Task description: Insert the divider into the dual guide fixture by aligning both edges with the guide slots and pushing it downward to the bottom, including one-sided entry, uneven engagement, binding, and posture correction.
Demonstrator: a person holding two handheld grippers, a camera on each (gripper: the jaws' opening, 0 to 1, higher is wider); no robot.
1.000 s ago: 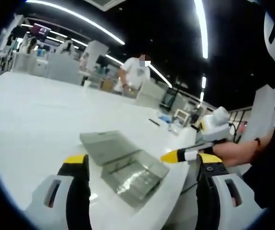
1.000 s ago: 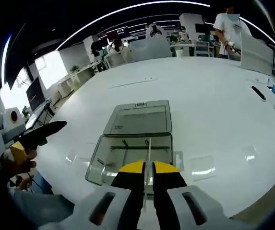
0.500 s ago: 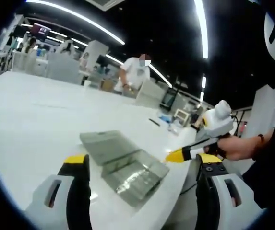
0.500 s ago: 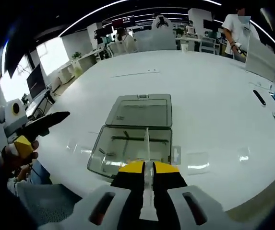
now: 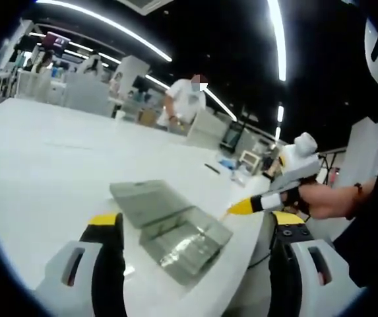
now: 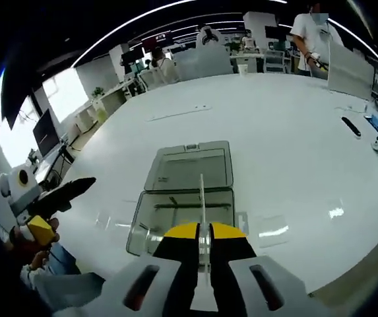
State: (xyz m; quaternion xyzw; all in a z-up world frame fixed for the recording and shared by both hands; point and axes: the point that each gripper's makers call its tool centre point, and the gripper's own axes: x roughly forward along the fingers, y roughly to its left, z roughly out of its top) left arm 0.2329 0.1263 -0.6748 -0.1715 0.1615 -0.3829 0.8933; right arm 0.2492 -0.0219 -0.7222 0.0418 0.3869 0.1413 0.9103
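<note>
Both views down onto fixture (image 5: 175, 231), crosswise

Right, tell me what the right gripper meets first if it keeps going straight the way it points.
The right gripper, shut on the thin clear divider, points at the open clear box on the white table. The divider's leading edge would probably meet the box first; depth is unclear.

Long ceiling light strips (image 5: 278, 39), bent into arcs by the fisheye lens, brightly light the white worktop (image 6: 274, 132), which carries small glare patches near its front edge beside the clear fixture (image 6: 185, 208), while the room beyond stays dim and softly blurred.
</note>
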